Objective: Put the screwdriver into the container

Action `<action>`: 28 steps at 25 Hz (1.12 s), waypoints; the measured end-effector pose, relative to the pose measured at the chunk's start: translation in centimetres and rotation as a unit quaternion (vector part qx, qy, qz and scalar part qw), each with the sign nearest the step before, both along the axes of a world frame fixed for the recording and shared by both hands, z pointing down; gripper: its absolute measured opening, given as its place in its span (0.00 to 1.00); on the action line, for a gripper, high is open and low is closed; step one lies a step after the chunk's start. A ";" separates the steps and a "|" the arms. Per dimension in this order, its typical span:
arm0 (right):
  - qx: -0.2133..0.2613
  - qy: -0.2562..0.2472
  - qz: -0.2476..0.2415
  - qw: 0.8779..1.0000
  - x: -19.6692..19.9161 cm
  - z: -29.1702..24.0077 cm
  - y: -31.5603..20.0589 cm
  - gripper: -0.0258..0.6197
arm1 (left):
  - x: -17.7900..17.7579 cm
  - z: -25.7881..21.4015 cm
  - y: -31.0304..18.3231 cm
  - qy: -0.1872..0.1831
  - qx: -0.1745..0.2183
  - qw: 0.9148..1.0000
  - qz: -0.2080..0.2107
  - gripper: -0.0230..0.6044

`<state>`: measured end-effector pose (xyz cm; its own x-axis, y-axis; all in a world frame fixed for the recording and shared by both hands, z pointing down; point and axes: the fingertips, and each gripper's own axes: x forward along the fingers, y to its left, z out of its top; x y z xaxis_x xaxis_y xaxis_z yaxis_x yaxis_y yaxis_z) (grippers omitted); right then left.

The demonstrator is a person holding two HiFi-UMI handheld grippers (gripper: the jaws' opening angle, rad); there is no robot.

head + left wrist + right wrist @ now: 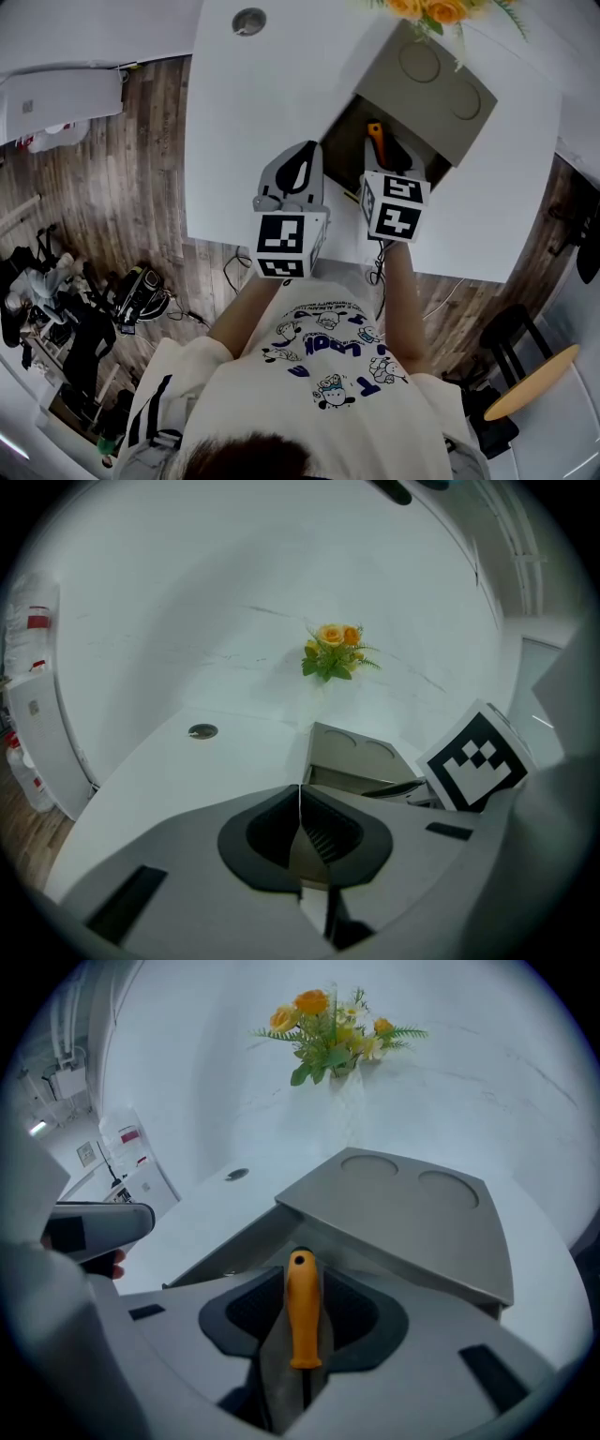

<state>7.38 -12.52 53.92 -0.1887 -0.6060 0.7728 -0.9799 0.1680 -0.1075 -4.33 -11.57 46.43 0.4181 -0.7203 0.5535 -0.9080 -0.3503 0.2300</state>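
An orange-handled screwdriver (302,1312) lies lengthwise between the jaws of my right gripper (302,1279), over the inside of the grey container (412,1213). A narrow gap shows on each side of the handle, so the jaws stand open. In the head view the screwdriver (375,139) pokes out past the right gripper (384,157) above the container's dark inside (345,141), whose lid (441,89) is tipped back. My left gripper (302,159) hovers just left of the container, shut and empty; its pads meet in the left gripper view (300,803).
The container stands on a white table (262,103) with a round cable hole (248,21) at the back left. A small bunch of orange flowers (431,9) stands behind the lid. Wooden floor, clutter and a stool lie beyond the table's edges.
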 end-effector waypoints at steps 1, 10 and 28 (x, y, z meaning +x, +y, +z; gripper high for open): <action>0.006 -0.002 0.004 1.000 0.1 -0.5 -0.1 0.27 | 0.1 -0.3 -0.1 0.001 0.003 1.000 0.002 0.06; 0.087 -0.034 0.051 0.994 0.9 -6.8 0.2 0.23 | 1.5 -3.4 -0.5 0.016 0.035 0.999 0.026 0.06; 0.173 -0.042 0.123 0.976 1.4 -14.1 3.2 0.11 | 3.0 -10.2 0.6 0.044 0.108 0.991 0.066 0.06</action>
